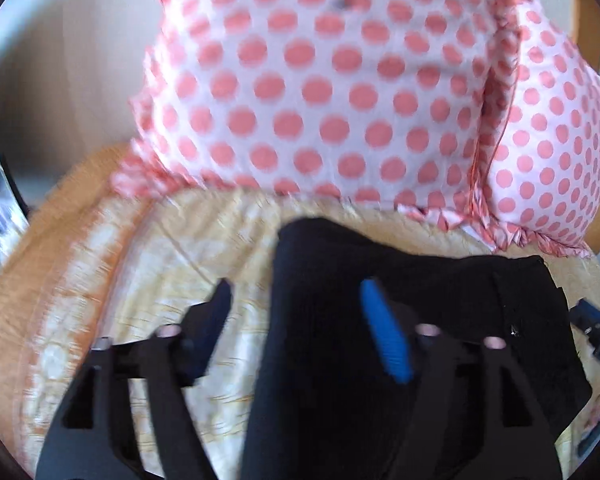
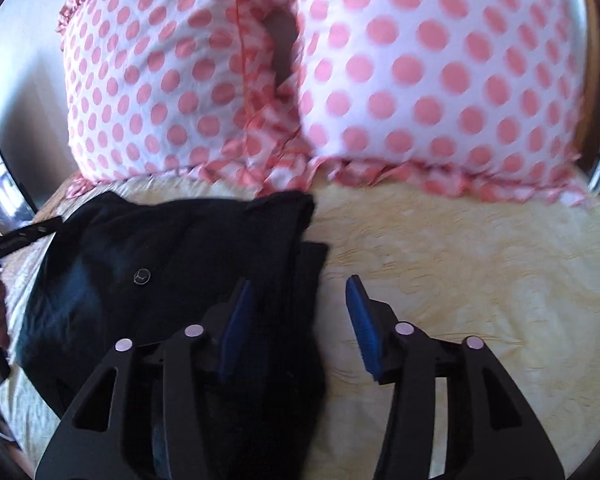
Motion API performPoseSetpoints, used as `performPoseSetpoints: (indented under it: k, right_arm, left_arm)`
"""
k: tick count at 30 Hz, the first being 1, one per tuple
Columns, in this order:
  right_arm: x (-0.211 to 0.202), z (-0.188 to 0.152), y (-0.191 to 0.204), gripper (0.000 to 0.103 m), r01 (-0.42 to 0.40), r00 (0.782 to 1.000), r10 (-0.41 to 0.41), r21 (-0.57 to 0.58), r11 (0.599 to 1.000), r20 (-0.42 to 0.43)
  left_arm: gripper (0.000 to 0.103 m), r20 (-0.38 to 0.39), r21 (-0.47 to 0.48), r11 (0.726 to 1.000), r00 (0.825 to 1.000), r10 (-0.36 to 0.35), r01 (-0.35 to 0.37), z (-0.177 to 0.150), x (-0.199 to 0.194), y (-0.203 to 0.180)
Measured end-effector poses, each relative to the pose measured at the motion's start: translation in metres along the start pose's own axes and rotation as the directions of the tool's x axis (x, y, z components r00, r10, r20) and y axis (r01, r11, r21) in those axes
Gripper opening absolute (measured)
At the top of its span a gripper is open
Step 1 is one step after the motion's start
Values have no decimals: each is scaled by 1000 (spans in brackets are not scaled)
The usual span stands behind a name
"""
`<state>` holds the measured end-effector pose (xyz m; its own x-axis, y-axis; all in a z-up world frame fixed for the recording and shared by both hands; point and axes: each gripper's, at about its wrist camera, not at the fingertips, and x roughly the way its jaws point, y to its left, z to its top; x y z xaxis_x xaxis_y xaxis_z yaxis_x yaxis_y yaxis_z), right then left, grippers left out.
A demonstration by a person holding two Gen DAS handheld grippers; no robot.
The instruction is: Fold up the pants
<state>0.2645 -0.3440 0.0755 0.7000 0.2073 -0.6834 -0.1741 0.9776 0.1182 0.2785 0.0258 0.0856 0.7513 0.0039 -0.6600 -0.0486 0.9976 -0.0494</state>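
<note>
Both grippers, left (image 1: 300,312) and right (image 2: 300,312), gape wide over the pants (image 2: 139,264); a shallow bite could drag only the top layer.

The pants (image 2: 171,280) lay on the bed (image 2: 460,280), under and ahead of the left gripper (image 1: 300,316), its jaws set one to each side of a fold. Ahead of both sets of jaws, two pillows (image 2: 440,80) stood side by side on the bed, touching. The right gripper (image 2: 300,312) straddled the pants' right edge.
</note>
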Motion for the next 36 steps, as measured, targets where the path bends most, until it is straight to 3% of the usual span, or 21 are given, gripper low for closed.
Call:
performPoseSetpoints:
  k: [2,4,6,9,11,14,16,18,20,26,29,36]
  right_arm:
    - [-30,-7,6,55,-23,997,25,-30,999,66]
    - [-46,-18,17,64,-71,995,76,-70,995,68]
    - [-56,-35,36,64,-106,993,113,-133,985,44]
    - [-62,-54,58,64,-147,989,150,-192,970,3]
    - [-62,-61,69,64,-146,989,147,-214,966,-10]
    - [-49,-67,80,67,-123,991,110,-236,964,-69]
    - [-33,-73,83,70,-112,986,78,-237,965,-150]
    - [-29,-77,84,71,-98,987,62,-248,964,-148]
    - [-29,-77,86,71,-94,987,59,-242,966,-148]
    - [-52,-81,87,77,-90,994,75,-191,977,-84]
    - [-70,-91,86,93,-75,996,69,-147,986,-48]
    - [-81,-124,79,95,-59,995,56,-40,997,-78]
  left_arm:
    - [93,91,50,998,996,19,-24,-8,-37,-10]
    - [101,135,121,990,989,51,-68,-28,-69,-29]
    - [101,130,175,980,989,74,-96,-52,-86,-47]
    - [101,68,202,979,998,14,-28,-87,-96,-66]
    - [101,34,204,979,999,-8,1,-102,-93,-76]
    - [101,10,231,973,1000,25,-26,-117,-80,-89]
    - [101,-63,220,976,998,25,-11,-122,-63,-89]
    - [101,-136,171,985,991,9,14,-126,-47,-83]
    - [101,-157,109,993,987,-33,50,-127,-39,-72]
    - [101,-114,97,995,993,-25,36,-133,-58,-68]
    - [101,-101,97,995,995,-8,18,-139,-70,-62]
    - [101,-99,55,998,995,-2,7,-160,-88,-34]
